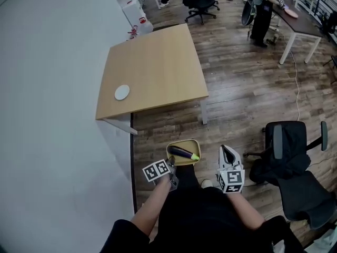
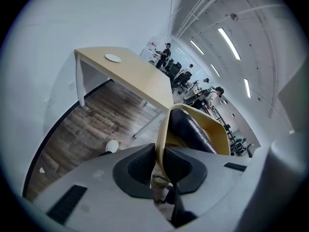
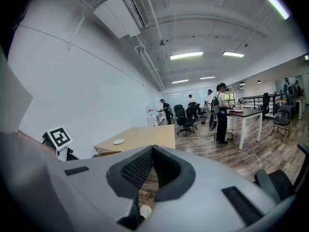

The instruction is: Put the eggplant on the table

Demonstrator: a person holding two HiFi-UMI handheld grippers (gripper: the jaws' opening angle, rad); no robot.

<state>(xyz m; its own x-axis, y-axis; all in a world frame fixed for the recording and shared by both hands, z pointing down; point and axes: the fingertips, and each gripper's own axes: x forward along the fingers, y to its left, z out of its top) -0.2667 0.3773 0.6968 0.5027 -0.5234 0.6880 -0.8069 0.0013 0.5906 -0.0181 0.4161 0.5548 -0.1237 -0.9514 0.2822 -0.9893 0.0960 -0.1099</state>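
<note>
**Eggplant in bowl, short of table**

The left gripper (image 1: 171,164) pinches the rim of a yellow bowl (image 1: 182,143). The bowl holds the eggplant (image 1: 182,152) above the floor, near the table's (image 1: 158,67) front edge. The right gripper (image 1: 228,153), beside the bowl, is pressed together and empty.

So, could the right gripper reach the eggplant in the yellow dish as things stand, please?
Probably yes. The eggplant lies uncovered in the yellow dish, which the left gripper pinches by its rim, and the right gripper is empty beside it with nothing between. Its jaws are shut, though.
</note>
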